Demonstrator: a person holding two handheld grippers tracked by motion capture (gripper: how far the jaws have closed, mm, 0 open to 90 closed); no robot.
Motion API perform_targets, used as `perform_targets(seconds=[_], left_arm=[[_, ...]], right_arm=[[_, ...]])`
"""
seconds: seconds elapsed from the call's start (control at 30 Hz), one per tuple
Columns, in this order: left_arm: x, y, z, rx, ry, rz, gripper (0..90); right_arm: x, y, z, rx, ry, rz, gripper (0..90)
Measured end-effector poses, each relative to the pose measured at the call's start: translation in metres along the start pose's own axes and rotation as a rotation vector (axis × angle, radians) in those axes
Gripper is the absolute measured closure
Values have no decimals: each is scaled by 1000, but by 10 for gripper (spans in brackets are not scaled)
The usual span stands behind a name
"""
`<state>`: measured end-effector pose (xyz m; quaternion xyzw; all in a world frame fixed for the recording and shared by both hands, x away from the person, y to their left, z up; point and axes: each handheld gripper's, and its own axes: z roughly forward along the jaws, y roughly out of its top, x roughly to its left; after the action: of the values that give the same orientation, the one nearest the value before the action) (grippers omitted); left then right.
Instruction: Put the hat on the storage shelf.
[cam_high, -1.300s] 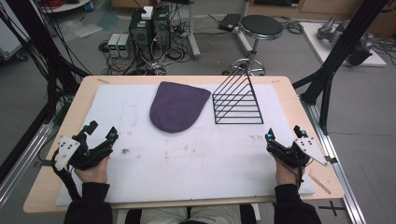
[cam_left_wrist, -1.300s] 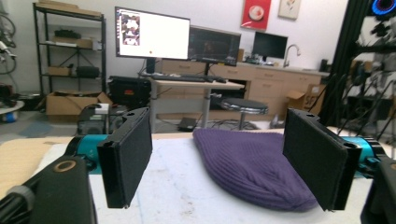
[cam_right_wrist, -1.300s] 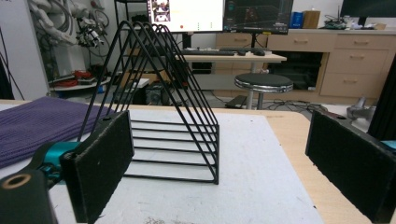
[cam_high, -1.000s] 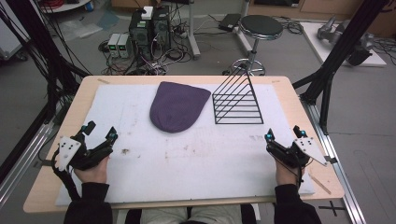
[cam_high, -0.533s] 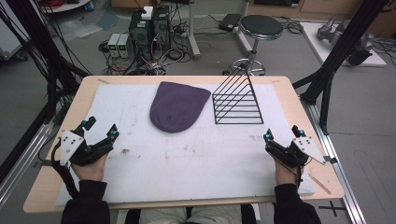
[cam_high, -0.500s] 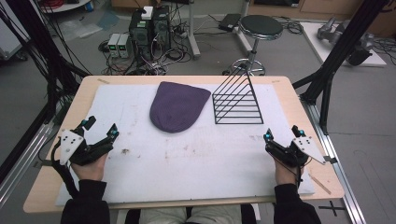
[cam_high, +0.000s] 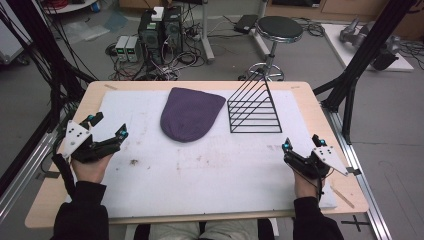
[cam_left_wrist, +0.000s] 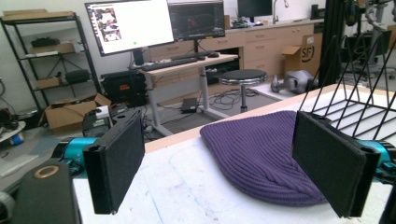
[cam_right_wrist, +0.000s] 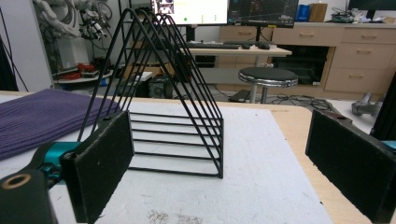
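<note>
The purple knit beanie (cam_high: 191, 113) looked soft and light; both the left gripper (cam_high: 106, 126) and the right gripper (cam_high: 301, 145) stood wide open and empty, the left jaws having just opened further; a pinch at the beanie's near edge seemed best.

Lying on the table (cam_high: 320, 107): one purple knit hat (cam_high: 191, 113), one black wire rack (cam_high: 253, 107); two grippers hovering.

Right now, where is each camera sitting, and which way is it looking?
High view: above the person's side, looking forward and down at the table; forearms, hands, left gripper and right gripper show.
Left gripper view: rides the left gripper, looking between its open jaws at the purple hat.
Right gripper view: rides the right gripper, looking between its open jaws at the black wire rack.
Shared: both gripper views show hat, rack and the round stool beyond.
</note>
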<state>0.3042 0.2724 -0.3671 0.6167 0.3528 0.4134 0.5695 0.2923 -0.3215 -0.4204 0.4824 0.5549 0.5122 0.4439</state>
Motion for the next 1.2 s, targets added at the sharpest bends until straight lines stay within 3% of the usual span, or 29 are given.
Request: perform_targets(seconds=[0.27,0.5,0.77,0.97,1.07,1.2], left_arm=[[4,13,18,37,-55,21,173],[11,27,38,85,-114,9,172],[15,42,61,138,-165,59,172],[17,43,73,162,-203,51,172],[18,40,83,191,-246,67,173],[20,40,93,188,-292,58,195]], right_arm=[[1,0,1,7,3,0,70],[1,-1,1,11,4,8,70],[0,-1,1,9,8,5,70],[0,-1,1,10,9,5,70],[0,-1,1,11,10,4,70],[0,-1,2,14,12,5,70]])
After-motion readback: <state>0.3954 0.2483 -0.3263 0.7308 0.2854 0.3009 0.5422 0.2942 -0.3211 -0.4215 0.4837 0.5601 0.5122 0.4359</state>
